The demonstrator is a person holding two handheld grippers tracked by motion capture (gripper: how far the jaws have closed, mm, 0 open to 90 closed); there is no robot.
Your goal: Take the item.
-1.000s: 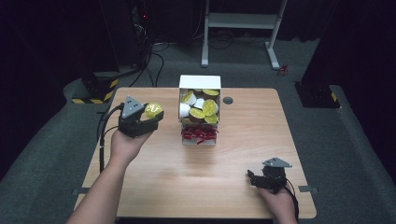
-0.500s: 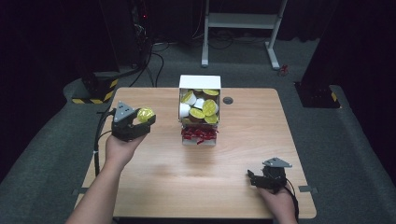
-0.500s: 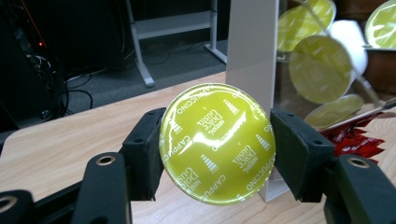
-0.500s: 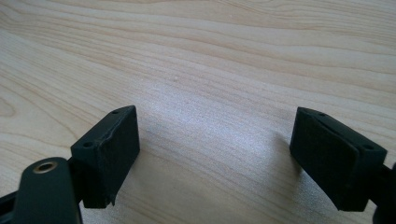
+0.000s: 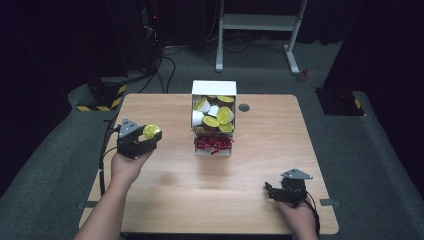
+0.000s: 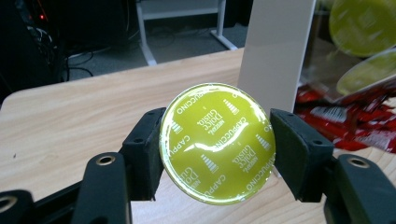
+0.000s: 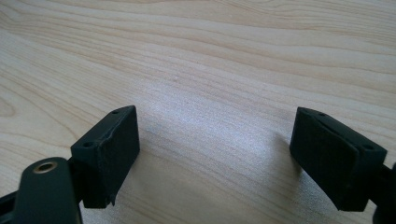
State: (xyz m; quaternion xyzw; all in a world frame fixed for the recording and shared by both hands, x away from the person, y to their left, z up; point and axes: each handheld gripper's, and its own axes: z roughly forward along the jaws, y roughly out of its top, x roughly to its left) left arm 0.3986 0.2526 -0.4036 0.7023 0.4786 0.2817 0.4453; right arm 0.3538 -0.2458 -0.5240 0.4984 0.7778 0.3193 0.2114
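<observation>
2 handheld grippers work a wooden table (image 5: 260, 200). The left gripper (image 6: 217, 154), held above the table's 9 o'clock edge, clamps a yellow-lidded coffee capsule (image 6: 217, 142) between its pads, foil lid facing the camera and printed "Cappuccino". The right gripper (image 7: 215, 154) rests near the 5 o'clock corner, jaws spread wide over bare wood. At 12 o'clock, a white box (image 5: 214, 88) holds more yellow and white capsules (image 5: 216, 113), with red packets (image 5: 213, 144) in the clear tray below.
</observation>
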